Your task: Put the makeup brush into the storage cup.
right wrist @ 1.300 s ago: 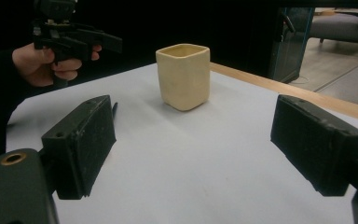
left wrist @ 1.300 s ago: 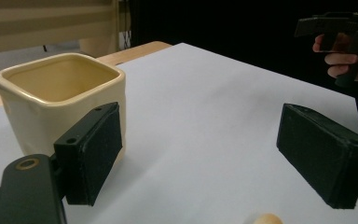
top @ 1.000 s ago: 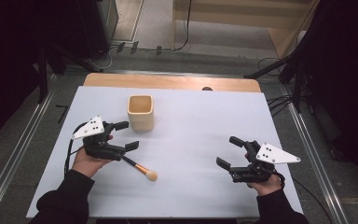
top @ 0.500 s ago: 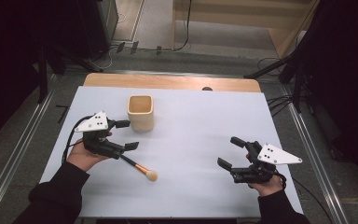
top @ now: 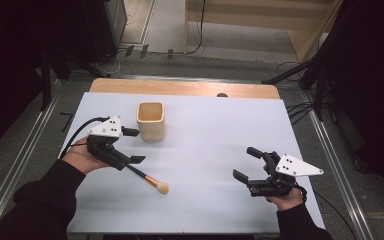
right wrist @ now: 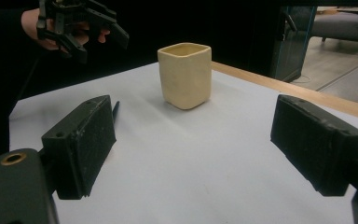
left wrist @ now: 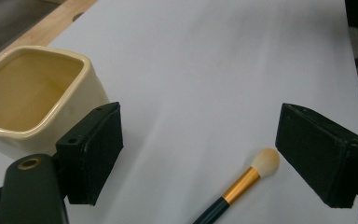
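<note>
Cream ceramic cup [top: 151, 120] stands upright toward the far left of my white table [top: 210, 130]. My left gripper [top: 132, 146] hovers just beside the cup, jaws wide apart and holding nothing, above the dark handle of a makeup brush [top: 147, 178] lying flat, its pale tip pointing toward me. My right gripper [top: 246, 164] sits well apart, jaws spread and empty.

The left gripper [top: 133, 145] is drawn back toward the table's left edge and slightly farther up it, away from the makeup brush [top: 147, 178]. The right gripper [top: 247, 165] is shifted a little nearer the person's side.
</note>
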### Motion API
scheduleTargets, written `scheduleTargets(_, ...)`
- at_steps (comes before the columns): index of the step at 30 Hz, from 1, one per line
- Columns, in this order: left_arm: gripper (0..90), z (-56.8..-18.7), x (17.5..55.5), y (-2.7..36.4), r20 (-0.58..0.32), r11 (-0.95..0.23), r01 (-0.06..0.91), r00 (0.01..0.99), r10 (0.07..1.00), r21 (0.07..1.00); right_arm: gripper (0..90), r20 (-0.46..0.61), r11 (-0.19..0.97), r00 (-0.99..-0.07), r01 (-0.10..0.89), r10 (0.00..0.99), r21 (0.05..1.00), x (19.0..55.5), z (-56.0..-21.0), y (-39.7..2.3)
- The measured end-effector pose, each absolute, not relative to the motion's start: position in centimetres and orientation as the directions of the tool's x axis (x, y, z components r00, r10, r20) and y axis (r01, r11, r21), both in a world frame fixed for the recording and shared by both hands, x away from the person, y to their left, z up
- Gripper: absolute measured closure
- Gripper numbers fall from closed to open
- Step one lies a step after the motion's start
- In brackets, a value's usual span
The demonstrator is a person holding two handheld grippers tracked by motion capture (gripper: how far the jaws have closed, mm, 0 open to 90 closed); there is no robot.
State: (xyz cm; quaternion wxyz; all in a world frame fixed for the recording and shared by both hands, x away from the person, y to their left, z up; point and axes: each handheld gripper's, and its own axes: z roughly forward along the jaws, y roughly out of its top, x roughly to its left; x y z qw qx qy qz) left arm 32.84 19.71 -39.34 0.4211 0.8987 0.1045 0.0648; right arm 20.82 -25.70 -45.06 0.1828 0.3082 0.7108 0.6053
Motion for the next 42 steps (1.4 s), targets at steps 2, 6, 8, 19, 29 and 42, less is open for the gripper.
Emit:
scheduleTargets(2,15.9,-39.2,32.9,19.6,0.033,-0.648,0.125,0.974,0.225,0.752,14.4,0.114,0.077,-0.744,0.218,0.659,0.973,20.8,-45.1,-25.7)
scheduleTargets(6,15.9,-39.0,32.9,19.4,0.052,-0.689,0.099,0.979,0.195,0.718,14.4,0.116,0.079,-0.745,0.221,0.657,0.972,20.9,-45.1,-25.7)
scheduleTargets(8,15.9,-38.9,33.0,19.2,0.059,-0.709,0.087,0.982,0.179,0.7,14.4,0.117,0.081,-0.745,0.224,0.656,0.971,20.9,-45.1,-25.7)
scheduleTargets(19,16.6,-38.3,32.8,17.7,0.121,-0.819,-0.026,0.991,0.054,0.574,14.4,0.124,0.087,-0.746,0.238,0.655,0.967,20.9,-45.2,-25.6)
scheduleTargets(29,17.0,-38.6,33.2,16.9,0.113,-0.864,-0.093,0.993,-0.042,0.495,14.4,0.127,0.091,-0.746,0.244,0.654,0.966,20.9,-45.3,-25.6)
scheduleTargets(42,19.9,-39.3,33.0,15.7,0.095,-0.898,-0.219,0.976,-0.198,0.382,14.4,0.129,0.092,-0.744,0.249,0.655,0.964,21.0,-45.4,-25.7)
